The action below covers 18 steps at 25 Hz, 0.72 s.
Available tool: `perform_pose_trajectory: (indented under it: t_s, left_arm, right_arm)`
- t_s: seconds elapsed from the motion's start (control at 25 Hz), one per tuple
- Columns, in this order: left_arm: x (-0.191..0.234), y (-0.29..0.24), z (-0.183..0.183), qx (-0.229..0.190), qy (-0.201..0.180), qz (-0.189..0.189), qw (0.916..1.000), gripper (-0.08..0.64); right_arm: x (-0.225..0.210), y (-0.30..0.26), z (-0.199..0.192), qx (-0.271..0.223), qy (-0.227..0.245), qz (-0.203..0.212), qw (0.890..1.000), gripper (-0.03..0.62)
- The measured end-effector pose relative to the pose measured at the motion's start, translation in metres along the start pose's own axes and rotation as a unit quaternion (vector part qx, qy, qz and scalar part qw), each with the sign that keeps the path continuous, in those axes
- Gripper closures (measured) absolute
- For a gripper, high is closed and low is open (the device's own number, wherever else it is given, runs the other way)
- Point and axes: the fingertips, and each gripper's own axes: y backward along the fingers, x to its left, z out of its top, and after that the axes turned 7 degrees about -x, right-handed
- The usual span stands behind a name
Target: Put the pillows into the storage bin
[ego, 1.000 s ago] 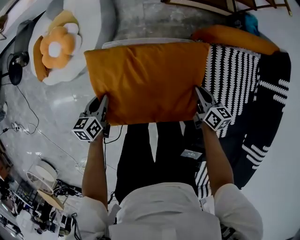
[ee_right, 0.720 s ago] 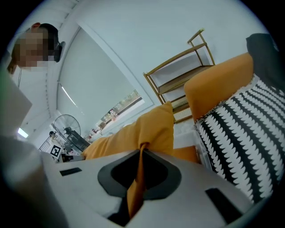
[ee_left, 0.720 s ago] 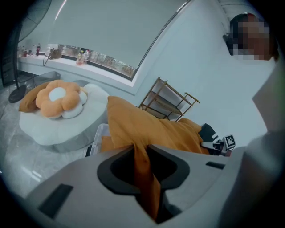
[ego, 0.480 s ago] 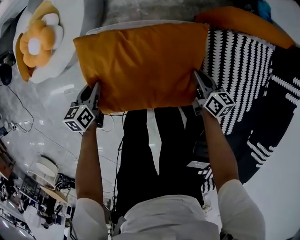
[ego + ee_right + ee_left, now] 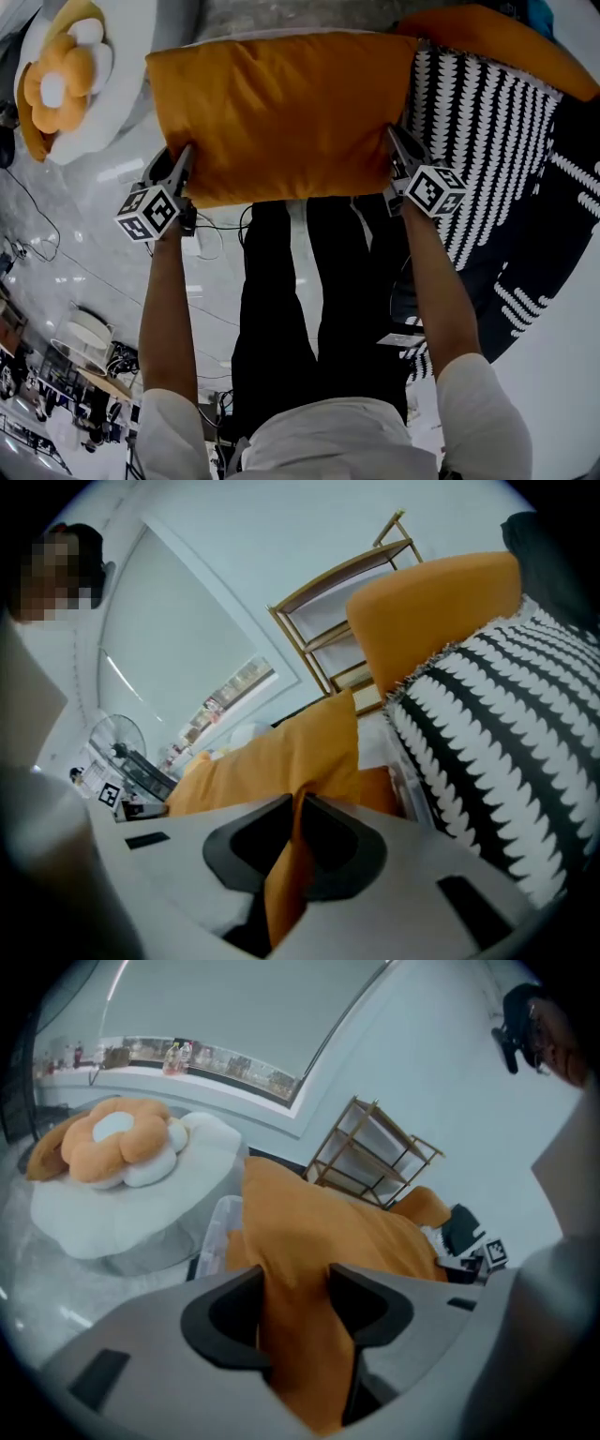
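Grey marble floor (image 5: 103, 253) lies under the orange pillow (image 5: 281, 112), held flat over the storage bin (image 5: 211, 1232), which it mostly hides. The left gripper (image 5: 183, 157) has one corner between its opening jaws; the right gripper (image 5: 392, 142) is clamped tight on the other corner. A striped pillow (image 5: 478, 141) lies beside.

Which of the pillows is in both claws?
The plain orange pillow nearest the person: its corners sit in the left claw, whose jaws are opening, and the right claw. The second orange pillow, black-and-white pillow and flower pillow are in neither.
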Motion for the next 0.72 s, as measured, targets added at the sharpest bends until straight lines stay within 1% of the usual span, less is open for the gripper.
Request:
perform_pose_trajectory:
  t_s: [0.04, 0.08, 0.12, 0.16, 0.2, 0.24, 0.32, 0.44, 0.52, 0.56, 0.64, 0.72]
  left_arm:
    - [0.012, 0.001, -0.005, 0.004, -0.008, 0.027, 0.9996, 0.309]
    - [0.023, 0.003, -0.01, 0.005, -0.012, 0.054, 0.9984, 0.301]
    - [0.032, 0.005, -0.013, 0.004, -0.009, 0.074, 0.9972, 0.299]
    - [0.038, 0.008, -0.015, 0.0, -0.003, 0.081, 0.9967, 0.299]
    - [0.039, 0.01, -0.014, -0.004, 0.002, 0.076, 0.9971, 0.302]
    - [0.036, 0.012, -0.01, -0.012, 0.003, 0.064, 0.9979, 0.312]
    - [0.021, 0.02, 0.003, -0.033, -0.006, 0.027, 0.9991, 0.334]
    - [-0.018, 0.037, 0.028, -0.076, -0.019, -0.035, 0.9963, 0.346]
    - [-0.045, 0.051, 0.047, -0.103, -0.034, -0.069, 0.9918, 0.368]
    - [-0.058, 0.061, 0.058, -0.115, -0.047, -0.082, 0.9889, 0.368]
    - [-0.085, 0.085, 0.085, -0.137, -0.084, -0.103, 0.9816, 0.368]
    - [-0.113, 0.112, 0.121, -0.165, -0.127, -0.12, 0.9707, 0.368]
  right_arm:
    - [-0.014, 0.001, -0.009, 0.01, 0.001, -0.027, 1.0, 0.526]
    - [-0.027, 0.003, -0.017, 0.018, 0.003, -0.053, 0.998, 0.528]
    - [-0.036, 0.006, -0.022, 0.022, 0.01, -0.073, 0.997, 0.524]
    - [-0.039, 0.008, -0.024, 0.021, 0.019, -0.082, 0.996, 0.507]
    - [-0.036, 0.009, -0.023, 0.016, 0.03, -0.083, 0.996, 0.491]
    - [-0.03, 0.011, -0.019, 0.007, 0.04, -0.079, 0.996, 0.491]
    - [-0.008, 0.015, -0.006, -0.017, 0.056, -0.059, 0.997, 0.491]
    - [0.039, 0.025, 0.025, -0.065, 0.088, -0.016, 0.994, 0.491]
    - [0.077, 0.034, 0.049, -0.099, 0.124, 0.004, 0.987, 0.491]
    - [0.098, 0.039, 0.062, -0.115, 0.14, 0.012, 0.983, 0.491]
    - [0.143, 0.051, 0.088, -0.145, 0.165, 0.031, 0.975, 0.491]
    - [0.19, 0.066, 0.119, -0.174, 0.188, 0.052, 0.965, 0.491]
